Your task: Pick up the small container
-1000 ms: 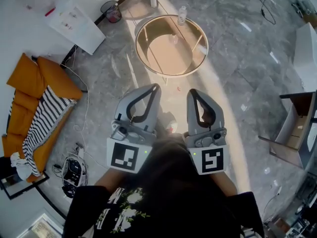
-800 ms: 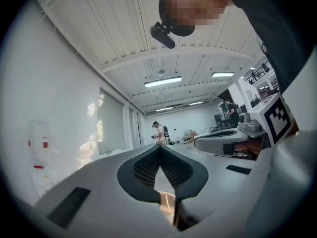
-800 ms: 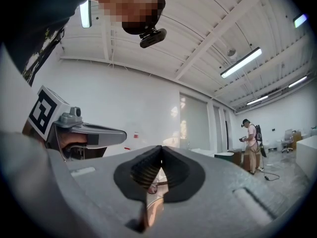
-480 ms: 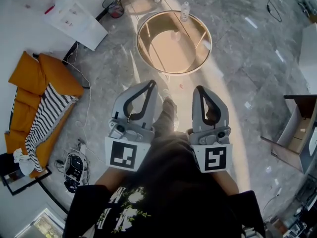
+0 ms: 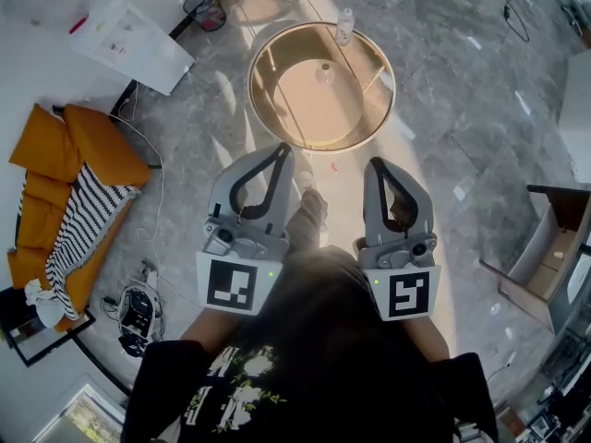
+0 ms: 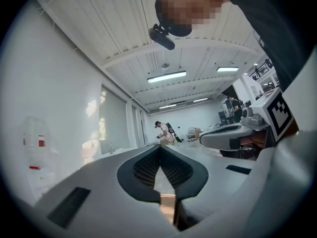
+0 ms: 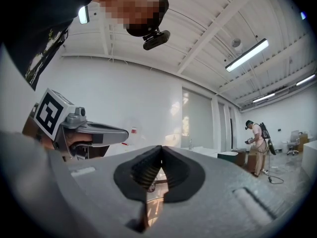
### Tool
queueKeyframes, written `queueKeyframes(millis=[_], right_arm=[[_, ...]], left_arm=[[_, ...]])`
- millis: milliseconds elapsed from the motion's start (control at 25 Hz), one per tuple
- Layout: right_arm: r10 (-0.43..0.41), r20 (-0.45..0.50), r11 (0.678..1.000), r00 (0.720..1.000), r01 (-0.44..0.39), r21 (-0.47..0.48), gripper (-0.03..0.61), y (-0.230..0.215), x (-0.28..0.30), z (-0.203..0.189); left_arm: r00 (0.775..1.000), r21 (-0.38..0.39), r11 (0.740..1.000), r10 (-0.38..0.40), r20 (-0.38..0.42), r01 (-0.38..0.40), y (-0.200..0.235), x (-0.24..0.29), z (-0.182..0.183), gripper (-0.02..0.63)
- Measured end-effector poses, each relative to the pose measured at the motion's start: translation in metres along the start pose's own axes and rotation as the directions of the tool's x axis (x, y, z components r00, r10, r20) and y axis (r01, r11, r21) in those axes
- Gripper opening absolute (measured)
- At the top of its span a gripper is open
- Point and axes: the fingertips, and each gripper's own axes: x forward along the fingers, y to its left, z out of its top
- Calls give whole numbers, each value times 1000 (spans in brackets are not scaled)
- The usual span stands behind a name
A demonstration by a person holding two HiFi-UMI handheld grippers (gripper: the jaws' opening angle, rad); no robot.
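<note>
A small clear container (image 5: 325, 72) stands on the round glass table with a gold rim (image 5: 263, 118), well ahead of both grippers. My left gripper (image 5: 283, 149) (image 6: 159, 148) is held out at chest height over the floor, its jaws shut with nothing between them. Beside it, my right gripper (image 5: 377, 164) (image 7: 159, 148) is also shut and holds nothing. Each gripper shows in the other's view: the right gripper (image 6: 233, 135), the left gripper (image 7: 94, 130). Both tips stop short of the table's near rim.
A clear bottle (image 5: 344, 24) stands at the table's far rim. An orange sofa with a striped blanket (image 5: 69, 201) lies left, a waste bin (image 5: 207, 9) behind it, an open box (image 5: 549, 247) right. Cables and a device (image 5: 137, 317) lie on the floor. A person (image 7: 257, 143) works far off.
The person has stepped forward, a leg now showing between the grippers. The round table has come slightly nearer. Both grippers have stayed shut and held the same way.
</note>
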Motion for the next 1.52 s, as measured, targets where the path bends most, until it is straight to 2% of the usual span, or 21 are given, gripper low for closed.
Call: queueKeyframes(millis=[120, 320, 440, 600, 840, 1040, 1240, 1360, 1520], right_arm=[[13, -6, 1000, 1000, -13, -13, -5, -14, 31, 1], [4, 22, 998, 1000, -3, -55, -5, -49, 70, 20], [2, 23, 998, 1000, -1, -56, -5, -64, 91, 20], [10, 23, 998, 1000, -8, -56, -5, -74, 116, 13], [107, 15, 993, 994, -106, -43, -3, -82, 143, -6], [168, 24, 986, 986, -167, -21, -3, -99, 172, -18], [251, 54, 968, 966, -251, -13, -3, -114, 207, -17], [321, 51, 947, 946, -322, 11, -3, -131, 221, -17], [409, 93, 911, 908, -412, 18, -3, -155, 237, -10]], left_arm=[[1000, -15, 1000, 4, 3, -4, 18, 24, -5, 12], [999, -8, 1000, -3, 49, 4, 43, 68, 11, 12], [996, 0, 1000, -10, 83, 10, 51, 91, 18, 12], [996, 12, 1000, -20, 83, 19, 65, 114, 14, 12], [999, 2, 1000, 11, 39, -11, 81, 139, -5, 12], [997, 30, 997, 71, 20, -71, 93, 158, -4, 12], [984, 42, 983, 177, 0, -176, 114, 178, -5, 12], [968, 33, 967, 252, -13, -251, 118, 192, 1, 12], [945, 49, 945, 326, -22, -325, 118, 213, 10, 12]])
